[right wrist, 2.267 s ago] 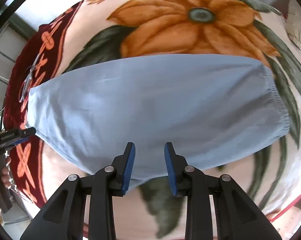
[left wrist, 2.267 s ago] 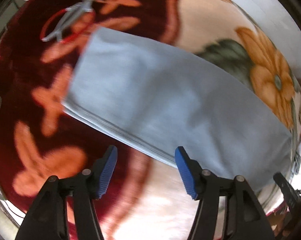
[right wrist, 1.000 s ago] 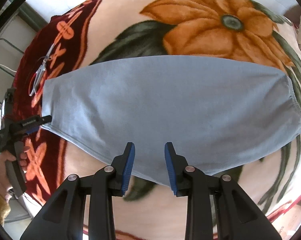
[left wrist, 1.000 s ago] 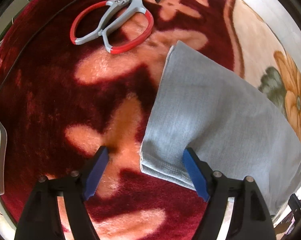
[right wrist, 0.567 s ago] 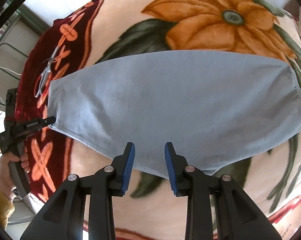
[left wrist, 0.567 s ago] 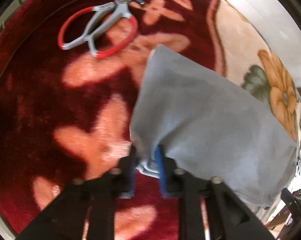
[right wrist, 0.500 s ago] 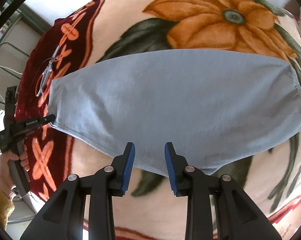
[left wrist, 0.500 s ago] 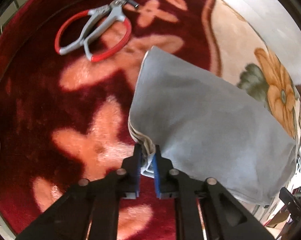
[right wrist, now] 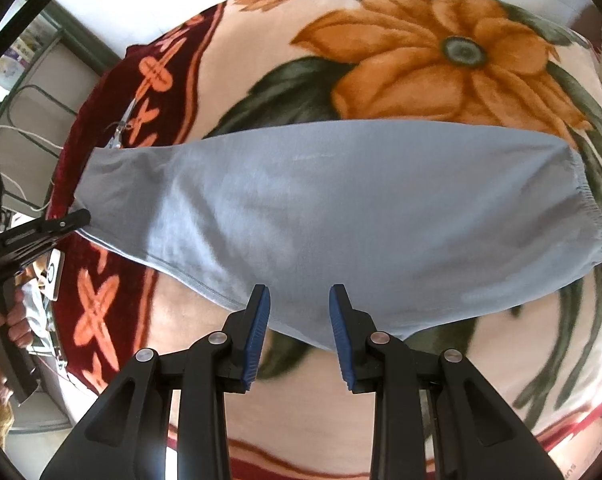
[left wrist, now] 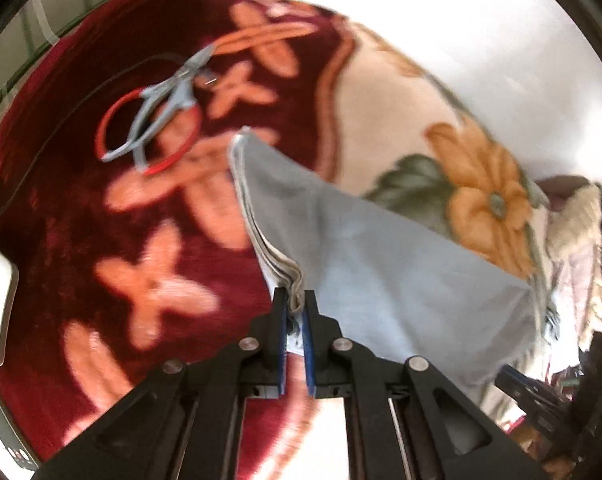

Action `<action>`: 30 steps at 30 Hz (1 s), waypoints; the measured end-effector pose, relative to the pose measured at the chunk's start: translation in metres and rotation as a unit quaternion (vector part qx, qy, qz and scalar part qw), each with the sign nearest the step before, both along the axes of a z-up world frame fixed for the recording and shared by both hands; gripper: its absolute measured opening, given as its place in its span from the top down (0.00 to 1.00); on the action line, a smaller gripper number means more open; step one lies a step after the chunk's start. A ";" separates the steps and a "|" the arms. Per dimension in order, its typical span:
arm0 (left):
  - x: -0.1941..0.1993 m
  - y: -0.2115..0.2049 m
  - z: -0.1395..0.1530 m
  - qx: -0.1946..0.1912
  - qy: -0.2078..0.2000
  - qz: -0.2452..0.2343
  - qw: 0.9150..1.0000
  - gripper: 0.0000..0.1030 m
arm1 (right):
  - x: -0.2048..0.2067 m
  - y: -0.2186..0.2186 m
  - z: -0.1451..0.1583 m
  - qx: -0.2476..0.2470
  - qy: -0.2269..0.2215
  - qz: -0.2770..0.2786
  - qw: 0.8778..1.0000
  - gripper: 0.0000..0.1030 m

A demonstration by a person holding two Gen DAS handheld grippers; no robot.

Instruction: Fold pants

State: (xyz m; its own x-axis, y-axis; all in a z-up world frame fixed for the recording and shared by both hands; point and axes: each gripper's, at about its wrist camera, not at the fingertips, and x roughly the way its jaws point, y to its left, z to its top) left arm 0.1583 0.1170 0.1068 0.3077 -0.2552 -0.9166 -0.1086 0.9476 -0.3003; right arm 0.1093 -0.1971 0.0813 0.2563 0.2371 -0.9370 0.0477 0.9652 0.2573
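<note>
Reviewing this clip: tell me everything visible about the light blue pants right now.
The light blue soft-fabric pants lie folded lengthwise across the floral plush blanket, with the gathered elastic waistband at the right of the right wrist view and the stacked leg hems at the left. The left tool is shut on the hem corner and lifts it, so the layered pale edges show. The right tool hovers open above the crotch edge, not touching. A few faint creases, no stains seen.

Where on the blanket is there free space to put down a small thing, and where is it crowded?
Free: the cream strip of the blanket below the pants, and the orange flower above them. Crowded: the dark red border, where the shears, a black cable and the left tool gripping the pants' hem are.
</note>
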 end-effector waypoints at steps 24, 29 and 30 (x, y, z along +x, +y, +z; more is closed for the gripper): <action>0.002 -0.272 0.000 -0.091 0.006 -0.182 0.979 0.94 | -0.020 -0.130 -0.002 -0.016 0.002 -0.047 0.999 0.69; 0.007 -0.305 -0.036 -0.089 0.028 -0.180 0.979 0.94 | -0.017 -0.146 -0.010 -0.021 0.012 -0.046 0.999 0.69; 0.008 -0.309 -0.042 -0.088 0.035 -0.183 0.979 0.94 | -0.016 -0.148 -0.012 -0.022 0.014 -0.045 0.999 0.69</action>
